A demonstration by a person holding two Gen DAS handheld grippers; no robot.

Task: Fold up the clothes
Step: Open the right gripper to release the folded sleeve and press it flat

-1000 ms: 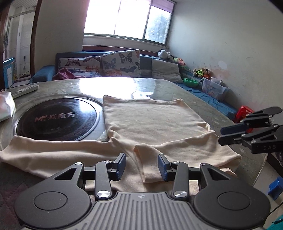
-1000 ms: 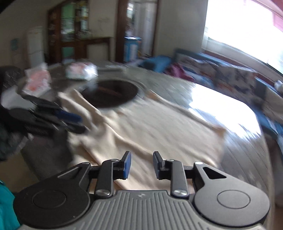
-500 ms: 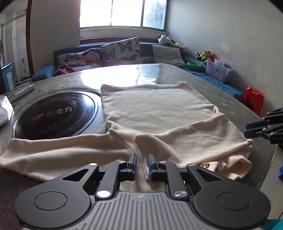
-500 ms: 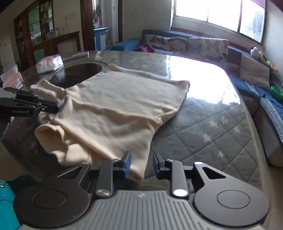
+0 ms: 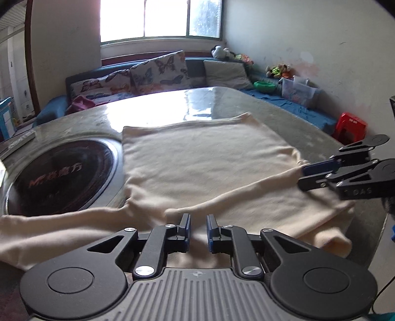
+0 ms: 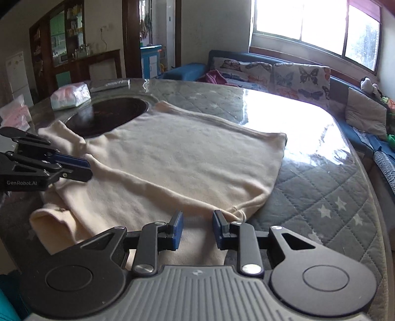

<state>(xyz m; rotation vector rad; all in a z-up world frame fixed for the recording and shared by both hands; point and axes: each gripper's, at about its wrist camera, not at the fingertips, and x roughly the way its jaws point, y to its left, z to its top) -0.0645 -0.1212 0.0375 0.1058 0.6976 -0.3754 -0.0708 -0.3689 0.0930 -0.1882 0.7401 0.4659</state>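
A: How far along is the fold?

B: Early, I'd judge. The cream sweater (image 6: 182, 158) lies ahead of both jaws, one sleeve (image 5: 237, 195) already laid across its body; the other trails off sideways.

A: The jaws?

B: Left gripper (image 5: 198, 229) and right gripper (image 6: 195, 228) both parted, holding nothing.

A: Surroundings?

B: Glass-topped table (image 6: 308, 138), inset black hotplate (image 5: 59, 172), butterfly-cushioned sofa (image 6: 284, 71) beyond.

Quilt-covered table (image 6: 308, 177) (glossy top) under cream sweater (image 6: 187, 158), tissue pack (image 6: 70, 96)

Bright window (image 5: 158, 18) above blue, seemingly cushioned sofa (image 5: 197, 66).
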